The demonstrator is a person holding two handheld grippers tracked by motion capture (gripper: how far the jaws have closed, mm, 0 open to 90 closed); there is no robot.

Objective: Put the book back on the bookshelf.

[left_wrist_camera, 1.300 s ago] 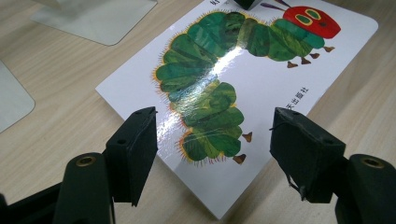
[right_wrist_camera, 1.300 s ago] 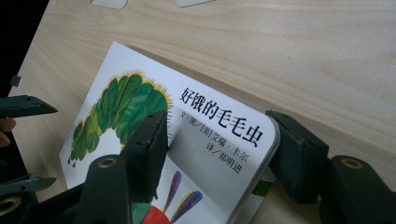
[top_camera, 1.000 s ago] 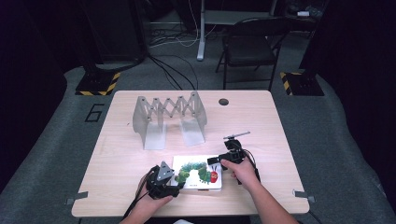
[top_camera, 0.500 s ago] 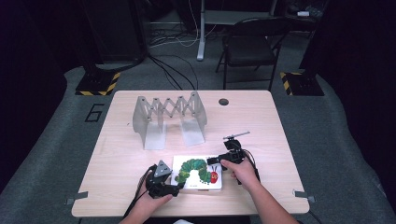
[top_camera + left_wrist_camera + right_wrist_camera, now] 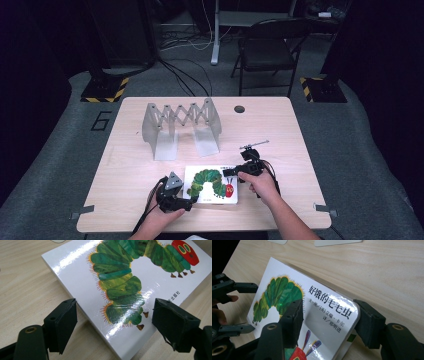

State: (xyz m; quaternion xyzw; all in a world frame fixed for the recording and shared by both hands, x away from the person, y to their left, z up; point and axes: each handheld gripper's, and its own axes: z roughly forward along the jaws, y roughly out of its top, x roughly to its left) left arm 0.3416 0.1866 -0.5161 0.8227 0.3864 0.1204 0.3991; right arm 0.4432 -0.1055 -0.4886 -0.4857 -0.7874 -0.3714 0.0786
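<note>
A white board book (image 5: 211, 184) with a green caterpillar on its cover lies flat near the table's front edge. My left gripper (image 5: 189, 200) is at its near-left corner. In the left gripper view the book (image 5: 130, 277) has that corner between the wide-apart jaws of the left gripper (image 5: 113, 325), which is open. My right gripper (image 5: 231, 172) is at the far-right corner. In the right gripper view the book (image 5: 287, 295) has one jaw over its cover and one past its edge, so the right gripper (image 5: 329, 322) is open. The left gripper (image 5: 232, 307) also appears there.
A grey folding accordion rack (image 5: 182, 125) stands behind the book at the table's middle. A round cable hole (image 5: 239, 109) sits at the back of the wooden table (image 5: 300, 165). A black chair (image 5: 270, 45) stands beyond the far edge.
The left gripper has edged slightly left at the book's corner. The book and the right gripper look unmoved.
</note>
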